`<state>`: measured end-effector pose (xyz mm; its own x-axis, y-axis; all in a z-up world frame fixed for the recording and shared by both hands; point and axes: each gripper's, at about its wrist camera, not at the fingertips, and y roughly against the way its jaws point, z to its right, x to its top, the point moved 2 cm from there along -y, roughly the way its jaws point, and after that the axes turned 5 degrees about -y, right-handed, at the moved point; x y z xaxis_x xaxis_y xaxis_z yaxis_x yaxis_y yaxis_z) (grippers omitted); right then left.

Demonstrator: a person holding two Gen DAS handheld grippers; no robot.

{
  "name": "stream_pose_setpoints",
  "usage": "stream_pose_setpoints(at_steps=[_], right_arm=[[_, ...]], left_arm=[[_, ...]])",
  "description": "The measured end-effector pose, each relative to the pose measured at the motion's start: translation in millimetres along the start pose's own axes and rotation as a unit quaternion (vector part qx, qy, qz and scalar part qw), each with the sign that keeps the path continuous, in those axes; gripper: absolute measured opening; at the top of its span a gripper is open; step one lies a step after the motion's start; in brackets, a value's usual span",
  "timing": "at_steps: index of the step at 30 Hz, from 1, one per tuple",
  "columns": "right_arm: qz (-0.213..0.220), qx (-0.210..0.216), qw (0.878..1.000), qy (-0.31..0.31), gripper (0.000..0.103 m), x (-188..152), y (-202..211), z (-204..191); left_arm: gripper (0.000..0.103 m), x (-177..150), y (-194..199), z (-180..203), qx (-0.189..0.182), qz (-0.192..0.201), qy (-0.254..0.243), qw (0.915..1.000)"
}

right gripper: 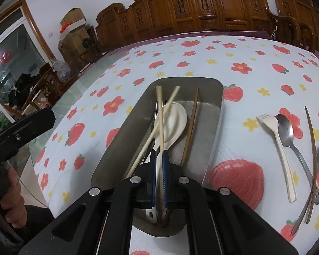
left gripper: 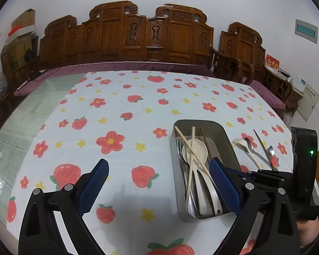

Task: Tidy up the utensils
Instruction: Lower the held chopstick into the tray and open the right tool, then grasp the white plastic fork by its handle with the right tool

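Two views apply. Left wrist: left claw (left gripper: pixel 157 165) is spread wide and empty over the tablecloth (left gripper: pixel 121 114); its right finger hides part of the tray (left gripper: pixel 227 136) of utensils. Right wrist: right claw (right gripper: pixel 158 155) pinches the white spoon (right gripper: pixel 172 121) handle inside the tray, among chopsticks (right gripper: pixel 159 114); the handle end is hidden.

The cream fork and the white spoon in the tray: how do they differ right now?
The cream fork lies loose on the tablecloth, right of the metal tray; the white spoon lies inside it. The fork ends in short tines, the spoon in a broad bowl. Nothing touches the fork; the right gripper is shut on the spoon's handle. Both look pale plastic.
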<state>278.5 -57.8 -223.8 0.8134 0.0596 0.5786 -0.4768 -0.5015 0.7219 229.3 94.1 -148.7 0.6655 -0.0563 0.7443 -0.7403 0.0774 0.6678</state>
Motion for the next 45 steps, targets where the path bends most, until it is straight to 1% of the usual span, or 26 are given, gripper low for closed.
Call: stream_pose_setpoints(at_steps=[2,5,9,13,15,18,20,21,23,27,30,38,42,45], right_arm=[[0.001,0.004,1.000,0.004,0.007,-1,2,0],[0.014,0.001,1.000,0.016,0.007,0,15,2],[0.035,-0.018,0.999,0.037,0.007,1,42,13],[0.052,-0.053,0.996,0.055,0.007,1,71,35],[0.057,-0.077,0.993,0.063,0.007,-1,84,50],[0.057,-0.107,0.990,0.068,0.008,-5,94,74],[0.054,-0.117,0.990,0.060,0.019,-7,96,89],[0.054,-0.123,0.989,0.055,0.021,-8,96,97],[0.053,-0.129,0.989,0.046,0.022,-9,94,108],[0.039,-0.123,0.991,0.038,0.022,-12,79,122],[0.024,-0.121,0.991,0.049,0.022,-11,63,124],[-0.008,-0.125,0.990,0.059,0.022,8,18,134],[-0.018,-0.121,0.991,0.062,0.022,12,6,134],[-0.027,-0.126,0.989,0.073,0.022,11,-2,131]], left_arm=[[0.092,0,0,3,-0.001,-0.001,-0.003,1.0000],[0.092,-1,-1,9,-0.004,-0.001,-0.006,1.0000],[0.092,-1,-1,23,-0.015,0.000,-0.014,0.9998],[0.092,0,-4,43,-0.027,0.002,-0.022,0.9994],[0.092,0,-6,55,-0.033,0.001,-0.030,0.9990],[0.092,-1,-9,70,-0.040,0.001,-0.039,0.9984],[0.092,-2,-12,78,-0.044,0.001,-0.046,0.9980],[0.092,-2,-13,82,-0.044,0.001,-0.048,0.9979],[0.092,-3,-15,86,-0.046,-0.001,-0.049,0.9977],[0.092,-6,-19,97,-0.051,-0.004,-0.055,0.9972],[0.092,-8,-21,102,-0.052,-0.004,-0.059,0.9969],[0.092,-11,-24,112,-0.054,-0.005,-0.065,0.9964],[0.092,-13,-26,116,-0.054,-0.008,-0.070,0.9960],[0.092,-14,-27,118,-0.053,-0.009,-0.072,0.9960]])
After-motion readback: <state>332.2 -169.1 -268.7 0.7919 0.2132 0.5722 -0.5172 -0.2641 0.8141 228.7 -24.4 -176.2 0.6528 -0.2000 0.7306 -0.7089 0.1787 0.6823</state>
